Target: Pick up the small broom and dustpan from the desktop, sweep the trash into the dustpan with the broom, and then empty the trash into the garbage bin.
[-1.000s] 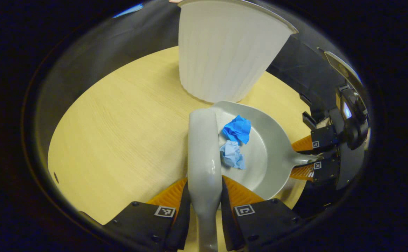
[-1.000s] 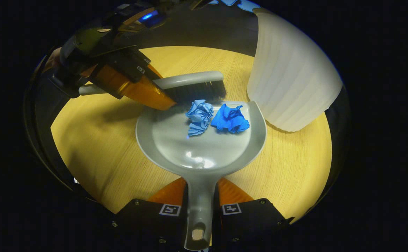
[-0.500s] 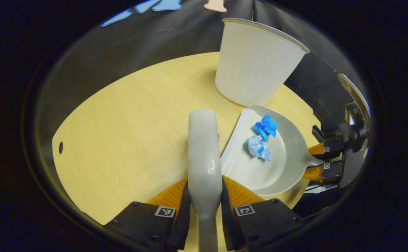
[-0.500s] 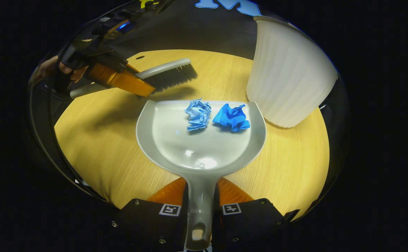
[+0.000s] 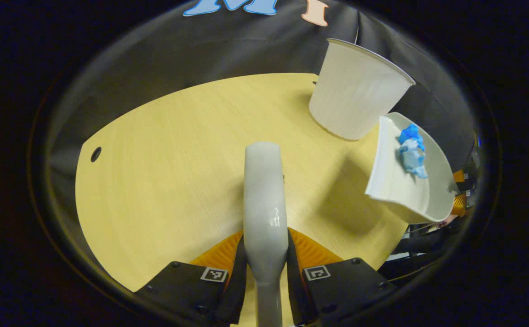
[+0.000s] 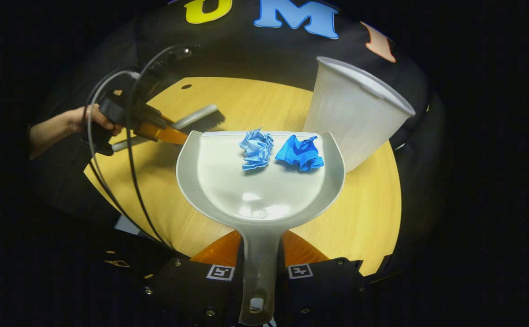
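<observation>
Dustpan (image 6: 259, 181) lifted off table, two paper wads inside; both jaws clamped: broom (image 5: 264, 200), dustpan handle.

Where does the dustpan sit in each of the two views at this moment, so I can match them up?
Left gripper view: the dustpan is at the right edge, lifted off the table, just below the white garbage bin.
Right gripper view: the dustpan sits centre frame, its handle between the right gripper fingers.
Shared landmark: the two blue paper wads lying in the pan.
</observation>
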`<state>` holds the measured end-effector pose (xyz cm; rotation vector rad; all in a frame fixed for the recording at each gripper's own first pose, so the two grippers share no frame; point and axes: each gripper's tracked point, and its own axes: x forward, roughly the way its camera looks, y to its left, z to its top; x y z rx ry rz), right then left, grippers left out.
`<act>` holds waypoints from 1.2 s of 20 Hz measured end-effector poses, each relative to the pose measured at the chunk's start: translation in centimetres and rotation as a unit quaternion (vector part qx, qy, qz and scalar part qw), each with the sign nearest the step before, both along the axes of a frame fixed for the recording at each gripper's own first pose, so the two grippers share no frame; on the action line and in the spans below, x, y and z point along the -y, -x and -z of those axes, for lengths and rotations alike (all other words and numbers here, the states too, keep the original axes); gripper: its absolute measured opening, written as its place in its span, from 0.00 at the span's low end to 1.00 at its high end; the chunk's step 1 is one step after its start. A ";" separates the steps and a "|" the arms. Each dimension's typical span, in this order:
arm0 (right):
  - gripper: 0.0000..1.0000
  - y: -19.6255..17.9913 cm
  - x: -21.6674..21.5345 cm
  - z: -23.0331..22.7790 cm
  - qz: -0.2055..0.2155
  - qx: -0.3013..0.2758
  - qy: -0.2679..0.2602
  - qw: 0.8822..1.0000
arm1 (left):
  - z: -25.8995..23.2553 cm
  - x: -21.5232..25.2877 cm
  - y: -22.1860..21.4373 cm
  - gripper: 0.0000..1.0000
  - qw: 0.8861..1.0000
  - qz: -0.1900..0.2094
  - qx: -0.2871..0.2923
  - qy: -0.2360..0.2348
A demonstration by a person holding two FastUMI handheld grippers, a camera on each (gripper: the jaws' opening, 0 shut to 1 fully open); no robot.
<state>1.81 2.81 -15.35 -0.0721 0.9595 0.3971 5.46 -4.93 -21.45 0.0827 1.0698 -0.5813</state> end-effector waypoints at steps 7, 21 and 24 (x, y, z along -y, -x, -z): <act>0.28 -0.5 0.5 1.0 -0.027 -0.009 -0.060 0.998 | 0.1 -4.4 1.3 0.45 0.998 -0.054 -0.005 0.007; 0.28 0.0 -1.2 -0.7 0.104 0.001 -0.193 0.976 | -1.9 -11.9 4.9 0.49 0.992 -0.123 -0.001 -0.010; 0.28 -0.9 -2.9 -1.2 0.140 -0.002 -0.234 0.962 | -2.4 -12.3 5.7 0.49 0.992 -0.124 -0.002 -0.011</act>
